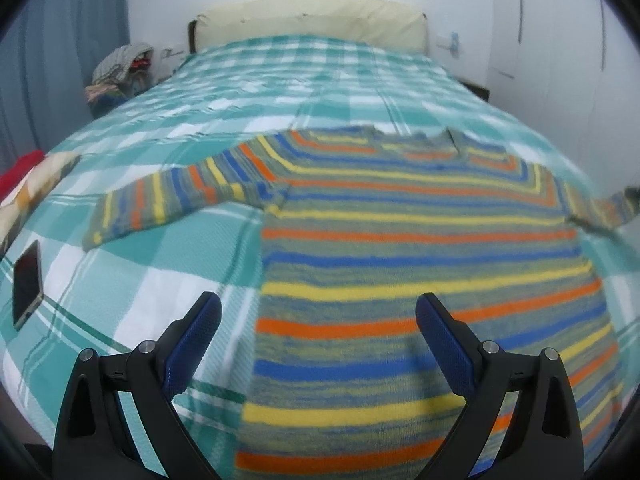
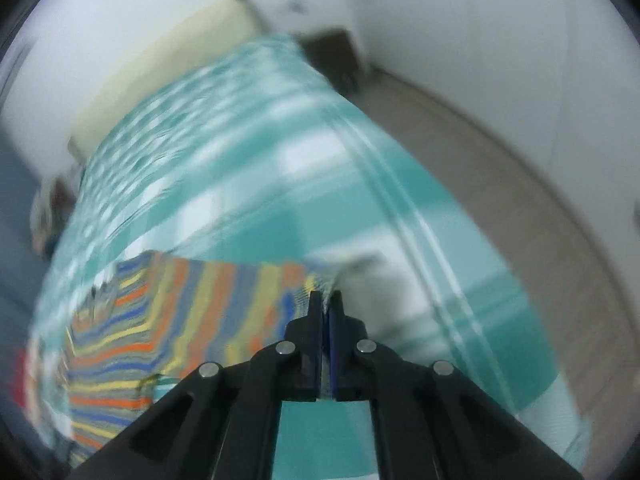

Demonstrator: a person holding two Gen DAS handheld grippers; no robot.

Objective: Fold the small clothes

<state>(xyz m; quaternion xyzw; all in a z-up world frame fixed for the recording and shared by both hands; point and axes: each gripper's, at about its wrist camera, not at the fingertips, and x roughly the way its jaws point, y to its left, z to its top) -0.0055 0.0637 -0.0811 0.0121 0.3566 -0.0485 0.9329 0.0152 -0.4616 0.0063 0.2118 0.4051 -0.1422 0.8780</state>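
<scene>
A small striped sweater (image 1: 420, 248), in orange, yellow, blue and grey-green bands, lies flat on the bed with both sleeves spread out. My left gripper (image 1: 318, 308) is open and hovers above the sweater's lower left part, holding nothing. In the blurred right wrist view, my right gripper (image 2: 326, 298) is shut on the cuff end of the sweater's right sleeve (image 2: 256, 292) and holds it just above the bedspread.
The bed has a teal and white plaid cover (image 1: 168, 264). A phone (image 1: 27, 284) lies at its left edge. A cream headboard cushion (image 1: 312, 24) is at the far end. A clothes pile (image 1: 120, 68) sits far left. The floor (image 2: 520, 184) runs along the bed's right.
</scene>
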